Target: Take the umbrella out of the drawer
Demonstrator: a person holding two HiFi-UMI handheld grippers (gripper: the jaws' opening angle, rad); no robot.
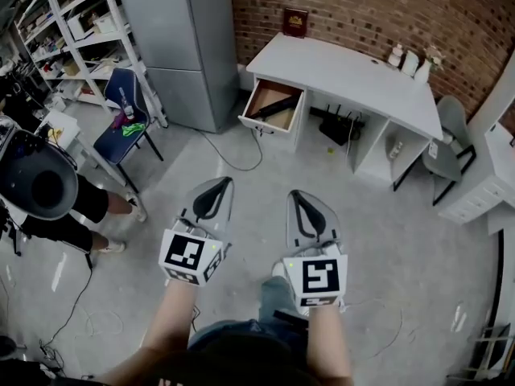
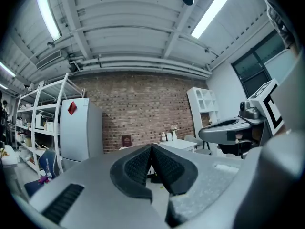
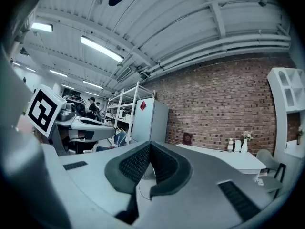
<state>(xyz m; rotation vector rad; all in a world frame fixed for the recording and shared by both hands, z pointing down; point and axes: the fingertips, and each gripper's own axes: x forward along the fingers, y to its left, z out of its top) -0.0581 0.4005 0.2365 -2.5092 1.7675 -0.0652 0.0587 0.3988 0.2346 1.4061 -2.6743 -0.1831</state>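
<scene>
Brick wall behind; upper centre, the drawer in the table holds a dark folded umbrella, likely light and stiff; grip mid-shaft. Both the left tool and right tool are pinched closed, empty.

No text was legible; the maroon plaque at the desk's back edge bore marks too small to read.
</scene>
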